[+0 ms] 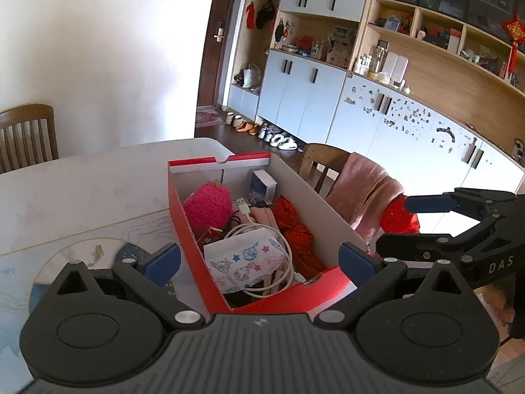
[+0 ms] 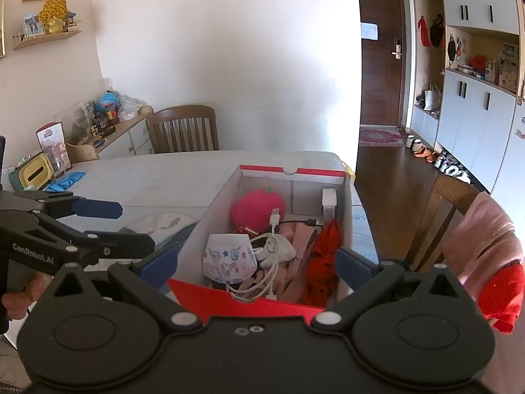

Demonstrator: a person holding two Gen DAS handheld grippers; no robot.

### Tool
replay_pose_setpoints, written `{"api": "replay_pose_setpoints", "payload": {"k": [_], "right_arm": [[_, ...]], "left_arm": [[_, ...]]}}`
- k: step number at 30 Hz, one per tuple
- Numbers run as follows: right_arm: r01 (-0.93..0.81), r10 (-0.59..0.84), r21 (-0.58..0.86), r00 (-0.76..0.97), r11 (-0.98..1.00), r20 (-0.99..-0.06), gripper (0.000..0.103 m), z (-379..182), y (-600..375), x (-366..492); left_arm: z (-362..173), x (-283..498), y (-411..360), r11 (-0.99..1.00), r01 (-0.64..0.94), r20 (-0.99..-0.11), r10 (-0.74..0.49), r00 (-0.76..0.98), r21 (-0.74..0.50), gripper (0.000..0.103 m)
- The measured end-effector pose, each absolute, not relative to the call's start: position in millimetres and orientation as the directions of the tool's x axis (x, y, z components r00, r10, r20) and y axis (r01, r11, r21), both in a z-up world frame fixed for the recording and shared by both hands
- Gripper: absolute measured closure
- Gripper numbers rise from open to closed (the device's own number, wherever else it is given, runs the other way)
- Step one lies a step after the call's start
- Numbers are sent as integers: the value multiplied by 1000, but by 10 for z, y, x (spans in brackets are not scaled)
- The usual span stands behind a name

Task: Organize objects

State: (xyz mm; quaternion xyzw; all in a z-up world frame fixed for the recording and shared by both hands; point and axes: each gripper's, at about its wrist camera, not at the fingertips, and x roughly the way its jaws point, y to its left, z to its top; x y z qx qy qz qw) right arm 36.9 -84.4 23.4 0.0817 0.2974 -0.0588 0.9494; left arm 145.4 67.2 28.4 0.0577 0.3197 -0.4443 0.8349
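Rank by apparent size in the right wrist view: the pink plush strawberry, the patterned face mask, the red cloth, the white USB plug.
1. Pink plush strawberry and patterned face mask: look alike; the mask is nearer the camera, so unranked.
2. Red cloth, partly hidden.
3. White USB plug.

Matt red cardboard box [image 2: 249,302], fuzzy pink plush [image 2: 257,208], smooth pale table [image 2: 157,177].

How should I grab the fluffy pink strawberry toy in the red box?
Probably come straight down from above and pinch the pink plush strawberry across its round middle. It sits deep at the far end of the red box, whose walls block the sides. It looks soft, so the open right gripper could squeeze it.
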Motion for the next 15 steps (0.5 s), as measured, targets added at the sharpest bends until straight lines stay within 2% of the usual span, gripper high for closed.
{"api": "replay_pose_setpoints", "payload": {"k": [15], "right_arm": [[187,-77,126,800,974,-595,1,184,-849,343]], "left_arm": [[227,1472,728,630,760,-598,-674,433,-160,0]]}}
